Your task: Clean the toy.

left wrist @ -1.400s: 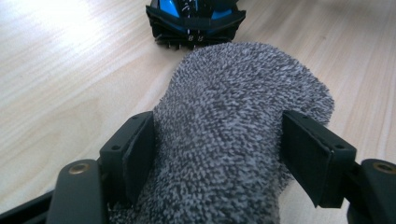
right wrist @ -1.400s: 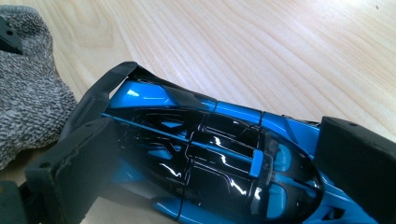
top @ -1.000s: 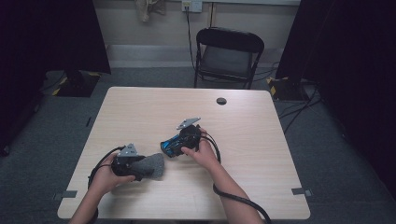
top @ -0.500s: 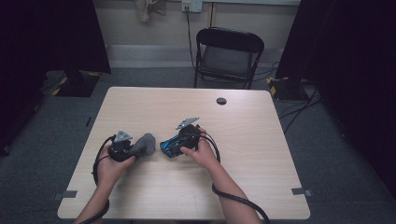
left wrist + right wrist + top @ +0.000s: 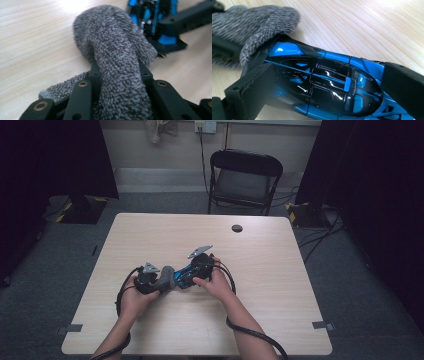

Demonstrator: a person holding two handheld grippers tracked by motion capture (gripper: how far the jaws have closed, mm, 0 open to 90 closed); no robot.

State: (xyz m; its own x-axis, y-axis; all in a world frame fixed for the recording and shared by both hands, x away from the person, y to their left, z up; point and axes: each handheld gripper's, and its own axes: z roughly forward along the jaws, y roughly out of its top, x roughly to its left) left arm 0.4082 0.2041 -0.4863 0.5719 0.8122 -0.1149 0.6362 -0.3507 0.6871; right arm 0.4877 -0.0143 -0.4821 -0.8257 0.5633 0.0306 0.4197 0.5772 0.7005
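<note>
your left gripper [image 5: 161, 281] is clamped on a grey fuzzy cloth [image 5: 117, 62]; its jaws have just been closing and the cloth is bunched thick between them. your right gripper [image 5: 186, 277] is closed across a blue and black toy car [image 5: 319, 82], one black jaw on each flank. both sit near the middle of the wooden table [image 5: 280, 285], on your side of it, and the free end of the cloth already touches one end of the car.

the cloth looks soft and limp: it will fold, drag and flop wherever it is not supported, so the grip you have, on the gathered bulk, suits it. expect the loose tail under the jaws to trail on the table.

the car looks like light, hard, glossy plastic, so it is likely slippery and may twist out if you press with the cloth from one end. it has thin fins and struts that could snap. keep the jaws on the solid flanks, squeeze modestly, and wipe with light strokes.
</note>
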